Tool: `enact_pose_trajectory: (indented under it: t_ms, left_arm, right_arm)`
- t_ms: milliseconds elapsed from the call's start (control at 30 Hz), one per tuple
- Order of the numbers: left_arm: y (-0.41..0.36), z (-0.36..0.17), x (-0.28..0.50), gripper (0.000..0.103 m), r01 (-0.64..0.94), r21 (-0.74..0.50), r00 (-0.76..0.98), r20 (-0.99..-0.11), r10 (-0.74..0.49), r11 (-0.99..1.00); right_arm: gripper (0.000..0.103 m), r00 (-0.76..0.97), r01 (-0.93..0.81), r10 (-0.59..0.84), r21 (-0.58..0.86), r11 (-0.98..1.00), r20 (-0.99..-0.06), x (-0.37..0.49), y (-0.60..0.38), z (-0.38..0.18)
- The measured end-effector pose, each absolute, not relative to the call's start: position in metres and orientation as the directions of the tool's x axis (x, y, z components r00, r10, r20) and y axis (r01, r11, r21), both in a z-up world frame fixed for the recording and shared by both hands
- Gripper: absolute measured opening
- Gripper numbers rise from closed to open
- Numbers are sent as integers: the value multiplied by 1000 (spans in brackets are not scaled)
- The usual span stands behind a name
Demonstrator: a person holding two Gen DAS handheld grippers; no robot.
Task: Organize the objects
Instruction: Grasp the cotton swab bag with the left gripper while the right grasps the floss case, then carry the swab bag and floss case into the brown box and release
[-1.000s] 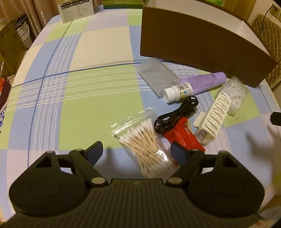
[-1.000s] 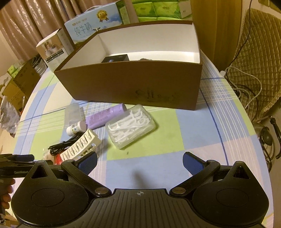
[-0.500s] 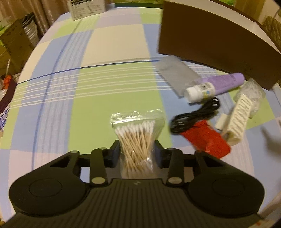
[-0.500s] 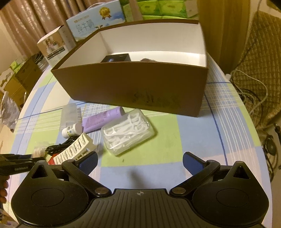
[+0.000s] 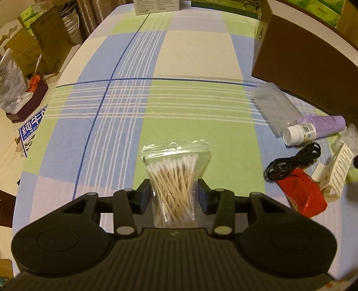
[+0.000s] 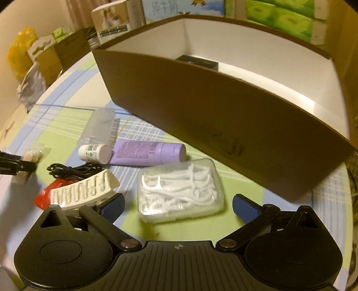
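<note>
Blue carton [image 5: 30, 131], below the worktop's left edge: large white Chinese characters, the first two reading "纯牛"; the rest is cut off.
Light-blue carton [image 6: 179, 7], behind the brown box [image 6: 223, 125]: pale Chinese characters, "纯牛奶" as far as can be made out, blurred.
Small white bottle [image 5: 299, 133]: a printed label with a square code and a round blue mark; its words are too small to read.
Purple tube [image 6: 147, 153]: dark print and a barcode, unreadable.
White carton [image 5: 156, 4], far edge of the worktop: lines of small print, unreadable.
</note>
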State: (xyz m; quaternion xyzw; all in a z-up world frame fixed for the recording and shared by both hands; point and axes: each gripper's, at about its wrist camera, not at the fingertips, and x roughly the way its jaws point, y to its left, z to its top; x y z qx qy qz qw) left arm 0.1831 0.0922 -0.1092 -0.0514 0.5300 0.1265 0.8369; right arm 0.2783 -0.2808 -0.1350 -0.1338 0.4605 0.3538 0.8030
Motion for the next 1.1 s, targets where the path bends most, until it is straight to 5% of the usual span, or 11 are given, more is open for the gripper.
enact_pose_trajectory:
  t_ms: [167, 267, 500, 1100]
  left_arm:
    - [92, -111, 189, 48, -281, 47, 404, -900, 163, 959]
    - [91, -111, 192, 48, -279, 44, 406, -900, 160, 959]
    - [80, -110, 193, 29, -233, 61, 419, -894, 157, 971]
    - [53, -72, 179, 26, -137, 1, 487, -871, 68, 991]
  right_arm:
    - [100, 303, -726, 420, 78, 683, -856, 288, -264, -150]
    - [88, 307, -729, 417, 70, 680, -855, 290, -261, -154]
    - [84, 321, -733, 405, 46, 679, -856, 282, -268, -152]
    - [84, 375, -624, 448, 137, 770, -812, 248, -320, -107]
